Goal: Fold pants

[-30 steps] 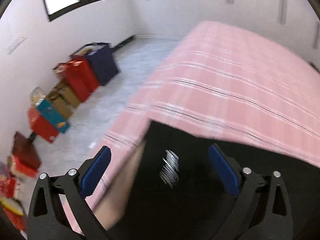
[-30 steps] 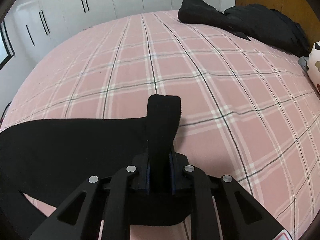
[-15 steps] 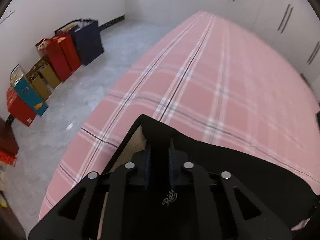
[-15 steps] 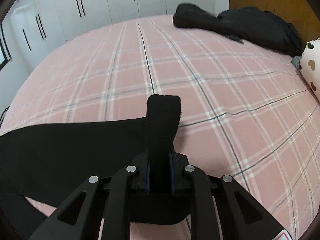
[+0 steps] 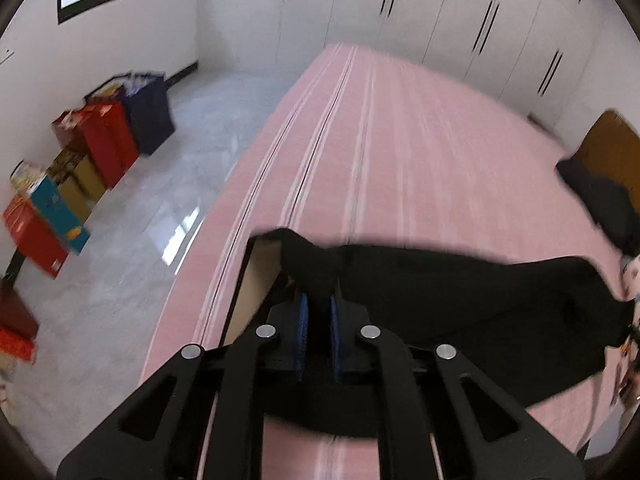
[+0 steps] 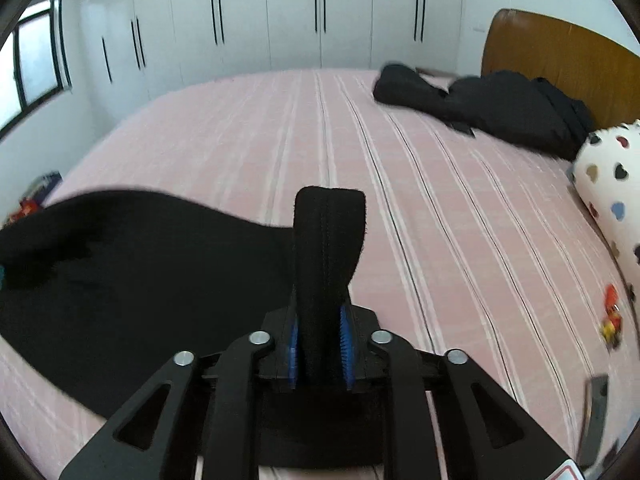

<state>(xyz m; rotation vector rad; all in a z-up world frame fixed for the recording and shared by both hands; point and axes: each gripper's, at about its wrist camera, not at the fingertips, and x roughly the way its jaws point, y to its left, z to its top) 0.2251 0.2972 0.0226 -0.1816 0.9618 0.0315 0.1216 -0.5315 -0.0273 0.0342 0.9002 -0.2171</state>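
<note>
The black pants (image 5: 472, 304) hang stretched between my two grippers above the pink plaid bed (image 5: 400, 152). My left gripper (image 5: 318, 312) is shut on one end of the pants, where a tan inner lining (image 5: 252, 280) shows. My right gripper (image 6: 320, 332) is shut on a folded black edge of the pants (image 6: 328, 240) that sticks up between the jaws. The rest of the pants (image 6: 132, 272) spreads to the left in the right wrist view. Both views are motion blurred.
A heap of black clothes (image 6: 488, 108) lies by the wooden headboard (image 6: 560, 64). A heart-print pillow (image 6: 612, 184) and a small red toy (image 6: 612, 316) lie at the right. Coloured boxes and bags (image 5: 96, 152) stand on the floor by the left wall. White wardrobes (image 6: 280, 20) line the far wall.
My left gripper went from open over the pants to shut on their edge. Both grippers have since lifted, and the views tilt up toward the wardrobes.
</note>
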